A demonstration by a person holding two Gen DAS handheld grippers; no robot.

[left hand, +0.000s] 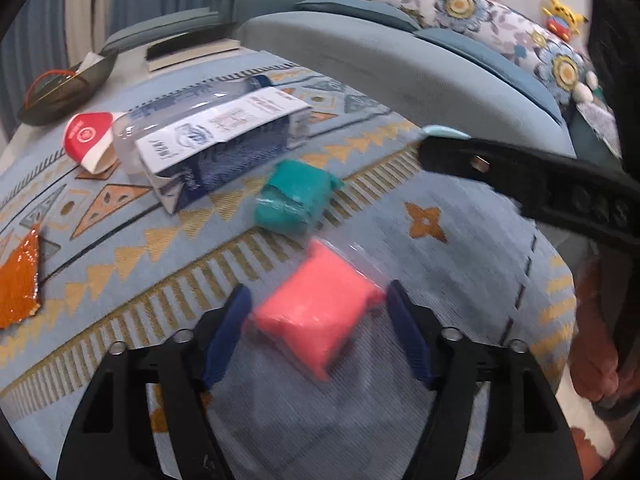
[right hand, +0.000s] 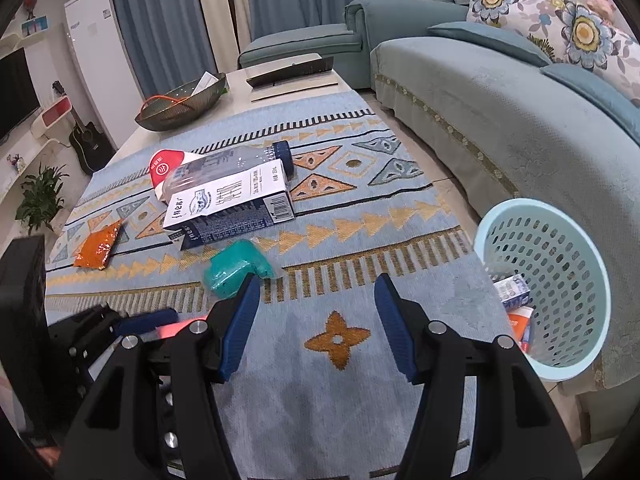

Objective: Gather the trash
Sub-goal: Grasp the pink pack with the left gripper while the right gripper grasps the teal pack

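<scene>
Trash is scattered on the patterned cloth-covered surface (right hand: 360, 240). A pink plastic-wrapped packet (left hand: 320, 312) lies between the spread jaws of the left gripper (left hand: 318, 332); whether the blue pads touch it cannot be told. The right gripper (right hand: 316, 324) is held with jaws spread and empty, a teal packet (right hand: 236, 272) just beyond its left fingertip, a pale blue basket (right hand: 560, 288) at the right.

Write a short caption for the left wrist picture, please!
Left gripper straddles a pink packet on the patterned cloth, teal packet just beyond.
</scene>
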